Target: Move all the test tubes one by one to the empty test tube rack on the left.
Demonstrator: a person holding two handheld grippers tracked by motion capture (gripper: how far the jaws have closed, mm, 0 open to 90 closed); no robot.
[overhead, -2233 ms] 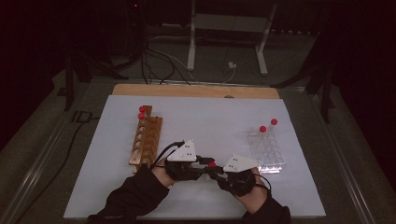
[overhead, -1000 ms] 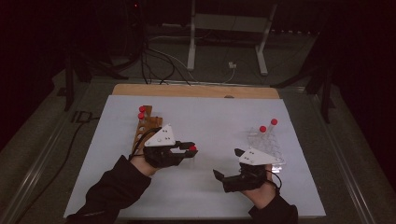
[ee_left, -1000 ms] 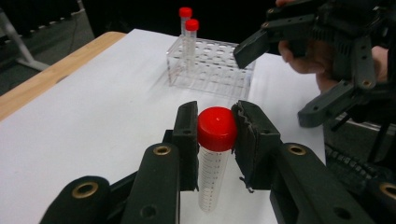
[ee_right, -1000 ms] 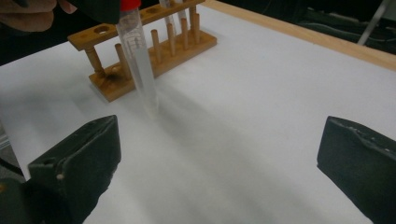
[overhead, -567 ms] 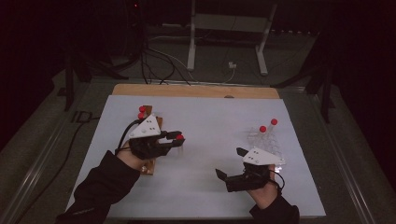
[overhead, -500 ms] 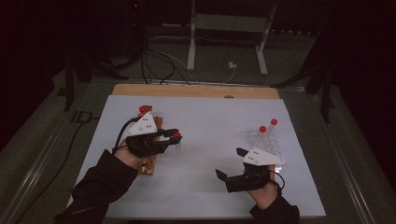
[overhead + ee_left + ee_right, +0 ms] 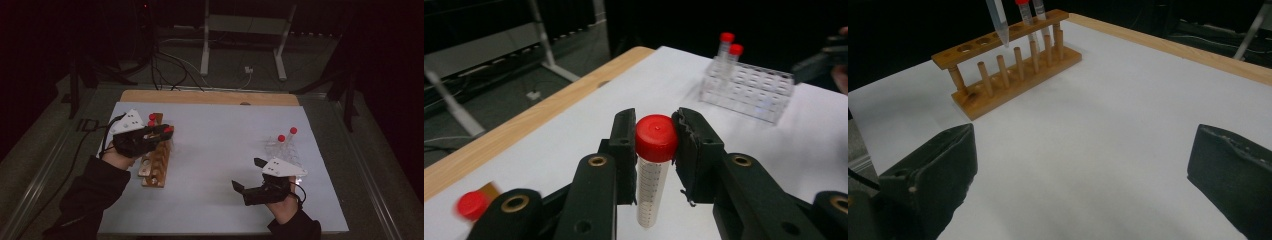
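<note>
Since 1 second ago the left gripper (image 7: 167, 131) has carried the tube (image 7: 651, 185) over to the wooden rack (image 7: 156, 162), pinching it just under its red cap. It looks light, stiff and slippery, and hangs upright, tip down, above the rack. Right gripper (image 7: 248, 175) waits with jaws spread wide.

Wooden rack (image 7: 1008, 60) as landmark. In the right gripper view, the three tubes above it are cut by the top edge; the held tube's (image 7: 998, 20) cap is out of frame. Left gripper view: red cap (image 7: 473, 205) at lower left is motion-blurred, rack beneath it mostly cut off. The held tube's tip is hidden behind the left gripper (image 7: 655, 142). High view: rack holes (image 7: 155, 165) too small to count; its near-left side is covered by the left hand (image 7: 117, 155).
</note>
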